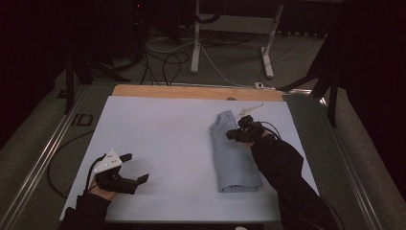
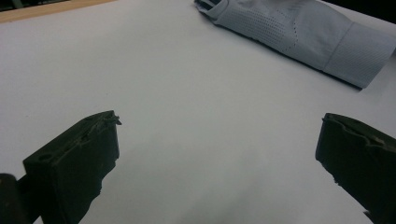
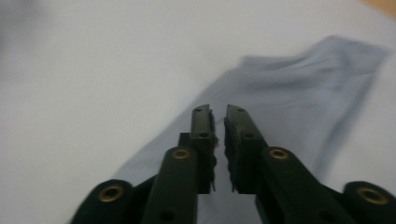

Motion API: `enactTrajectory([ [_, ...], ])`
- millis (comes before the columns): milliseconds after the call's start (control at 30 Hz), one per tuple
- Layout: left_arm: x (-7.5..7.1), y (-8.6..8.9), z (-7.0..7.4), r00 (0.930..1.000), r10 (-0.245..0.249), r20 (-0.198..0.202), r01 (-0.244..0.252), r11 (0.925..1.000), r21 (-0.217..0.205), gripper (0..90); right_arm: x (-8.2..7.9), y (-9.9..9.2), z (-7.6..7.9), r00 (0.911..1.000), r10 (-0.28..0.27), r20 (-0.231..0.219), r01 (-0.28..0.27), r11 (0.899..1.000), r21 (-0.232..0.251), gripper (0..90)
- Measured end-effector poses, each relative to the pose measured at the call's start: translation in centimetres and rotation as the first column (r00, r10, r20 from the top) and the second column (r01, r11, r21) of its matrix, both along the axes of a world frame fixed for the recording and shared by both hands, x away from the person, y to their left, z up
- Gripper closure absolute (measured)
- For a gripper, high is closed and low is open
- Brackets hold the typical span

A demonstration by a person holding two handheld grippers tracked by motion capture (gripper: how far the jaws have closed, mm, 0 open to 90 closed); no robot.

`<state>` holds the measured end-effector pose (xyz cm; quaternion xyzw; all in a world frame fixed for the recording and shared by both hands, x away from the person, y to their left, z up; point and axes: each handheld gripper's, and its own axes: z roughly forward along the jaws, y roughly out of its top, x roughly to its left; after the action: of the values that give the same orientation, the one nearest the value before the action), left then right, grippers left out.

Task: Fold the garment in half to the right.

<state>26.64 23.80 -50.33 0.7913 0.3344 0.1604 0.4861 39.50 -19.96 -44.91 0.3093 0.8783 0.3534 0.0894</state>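
- The table (image 1: 143,90) is seen from above, its wooden edge bare along the far side; the rest is covered by a white sheet (image 1: 163,143).
- A folded pale-blue shirt (image 1: 234,153) is laid on the right half of the sheet, running lengthwise from the far side toward the person, with its collar at the far end and a cuff-like fold at the near end.
- In the left gripper view the shirt (image 2: 299,32) is seen at the top right, well apart from that gripper's jaws, with fine perforated fabric showing.
- In the right gripper view the shirt (image 3: 289,93) is spread just beneath and beyond the jaws, blurred.
- A dark sleeve (image 1: 287,177) is stretched over the shirt's right side, from the bottom edge up to the right gripper (image 1: 242,129).
- The right gripper is held over the shirt's far end, near the collar; its jaws are brought together with a thin slit left, and no cloth is seen between them.
- The left gripper (image 1: 136,167) is kept on the sheet's near left part, well apart from the shirt; its jaws are spread wide, with bare sheet between them.
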Motion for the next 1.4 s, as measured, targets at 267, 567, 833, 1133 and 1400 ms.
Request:
enactTrajectory([
  [267,0.0,-0.2,0.0,1.0,-0.006,0.0,0.006,1.0,0.007,0.5,-5.7,-0.2,-0.1,0.9915,0.13,-0.005,-0.13,0.991,0.031,90.0],
  [567,0.0,-0.2,-0.1,1.0,-0.008,-0.005,0.008,0.9999,0.006,0.5,-8.5,0.3,-2.8,0.9794,0.191,-0.064,-0.192,0.981,-0.009,90.0],
  [833,0.0,-0.3,-0.2,0.9999,-0.012,-0.007,0.012,0.9998,0.012,0.5,-9.3,-0.4,-5.4,0.9773,0.187,-0.1,-0.187,0.982,0.008,90.0],
  [1133,0.0,-0.4,-0.3,0.9999,-0.011,-0.011,0.011,0.9999,0.011,0.5,-10.6,-0.6,-7.1,0.9767,0.175,-0.125,-0.175,0.985,0.012,90.0],
  [1400,0.1,-0.3,-0.2,0.9999,-0.008,-0.01,0.008,0.9999,0.009,0.5,-11.3,-0.4,-7.2,0.9766,0.179,-0.12,-0.178,0.984,0.012,90.0],
])
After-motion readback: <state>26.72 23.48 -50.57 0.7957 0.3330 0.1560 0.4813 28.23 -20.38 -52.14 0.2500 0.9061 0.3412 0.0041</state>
